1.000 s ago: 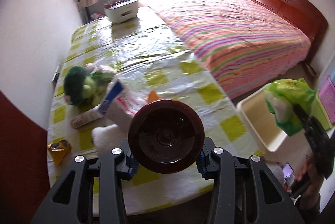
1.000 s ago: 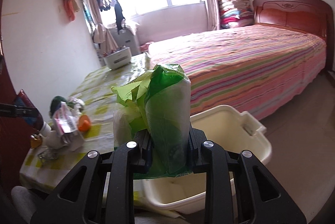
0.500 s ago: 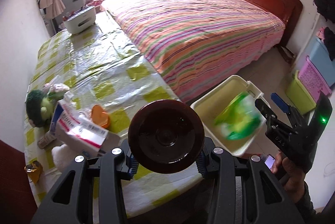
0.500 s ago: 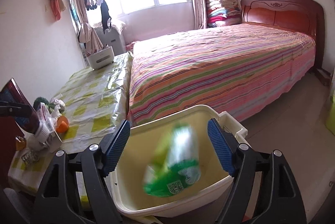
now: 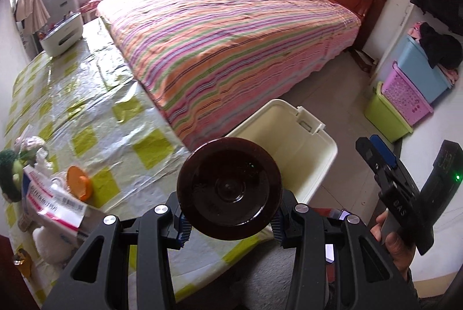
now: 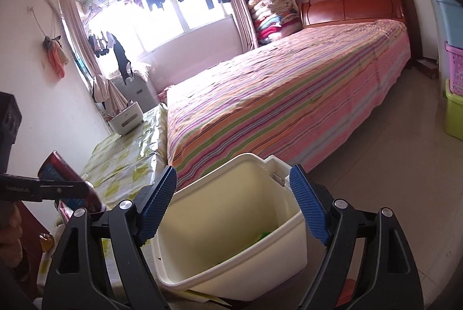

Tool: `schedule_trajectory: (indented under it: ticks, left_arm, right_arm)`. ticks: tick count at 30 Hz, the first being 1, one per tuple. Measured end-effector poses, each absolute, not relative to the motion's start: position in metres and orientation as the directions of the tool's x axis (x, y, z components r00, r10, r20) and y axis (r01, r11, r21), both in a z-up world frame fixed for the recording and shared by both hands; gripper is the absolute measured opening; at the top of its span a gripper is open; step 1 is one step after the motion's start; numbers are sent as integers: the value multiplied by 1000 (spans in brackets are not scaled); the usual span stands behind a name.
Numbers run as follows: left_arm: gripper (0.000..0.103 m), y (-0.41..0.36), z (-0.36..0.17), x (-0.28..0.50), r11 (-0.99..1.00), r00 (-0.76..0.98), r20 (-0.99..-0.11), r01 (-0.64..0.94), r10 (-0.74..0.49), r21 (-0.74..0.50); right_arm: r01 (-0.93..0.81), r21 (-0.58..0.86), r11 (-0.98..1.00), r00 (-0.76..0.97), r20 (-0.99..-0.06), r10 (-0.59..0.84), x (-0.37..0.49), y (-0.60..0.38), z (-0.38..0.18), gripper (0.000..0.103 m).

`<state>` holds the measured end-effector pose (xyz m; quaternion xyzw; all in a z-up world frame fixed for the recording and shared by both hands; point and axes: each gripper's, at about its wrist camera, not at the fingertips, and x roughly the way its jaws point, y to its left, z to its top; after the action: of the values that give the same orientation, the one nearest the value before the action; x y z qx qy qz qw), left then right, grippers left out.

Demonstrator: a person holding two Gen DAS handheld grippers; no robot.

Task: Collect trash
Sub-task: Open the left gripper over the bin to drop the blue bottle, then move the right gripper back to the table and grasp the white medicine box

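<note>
Beside the striped bed [image 5: 231, 43] a worktop [image 5: 86, 95] under yellow-checked plastic carries a medicine box [image 5: 52, 203], an orange lid [image 5: 78, 182] and a green plush toy [image 5: 10, 179]. Left tool [image 5: 230, 220] pinches a dark brown bottle [image 5: 230, 188]. Right tool [image 6: 233, 205], jaws opening and bare, hangs over the cream bin [image 6: 231, 226] on the tiled floor [image 6: 390, 165]; a green wrapper [image 6: 262, 236] lies inside.

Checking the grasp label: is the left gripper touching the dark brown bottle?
Touching. In the left wrist view, the left gripper has its blue pads pressed against both sides of the dark brown bottle, with no gap visible.
</note>
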<state>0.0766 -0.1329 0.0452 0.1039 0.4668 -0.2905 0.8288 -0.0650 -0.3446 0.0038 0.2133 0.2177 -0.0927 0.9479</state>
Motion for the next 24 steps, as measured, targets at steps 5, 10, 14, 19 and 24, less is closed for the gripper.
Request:
schedule_trajectory:
  ticks: [5,10,14,19,24]
  left_arm:
    - [42,-163,33,78,783,365,-848,615,-384,-90]
    - [44,-189,21,79,753,335,-855,651,-396,-93]
    - [72,-200,21,73,728,348,-847,682,-403,-66]
    - [73,-191,32,57,726,447,-791,688,-417,5]
    - [74,-156,44,36,758,566,-708,649,-422,68]
  right_arm:
    - [281,362,889,888,-450,-97,-76,-342,7,79]
    - [285,355,890,888,-448,-106,-83,-342,10,79]
    - [284,338,897,889,-442,-115,-85,-341,14,79]
    - [261,343,902,898,-429,-97,-85,-334,21,81]
    - [182,344,921,912,-409,-28,-74,-313,25,84]
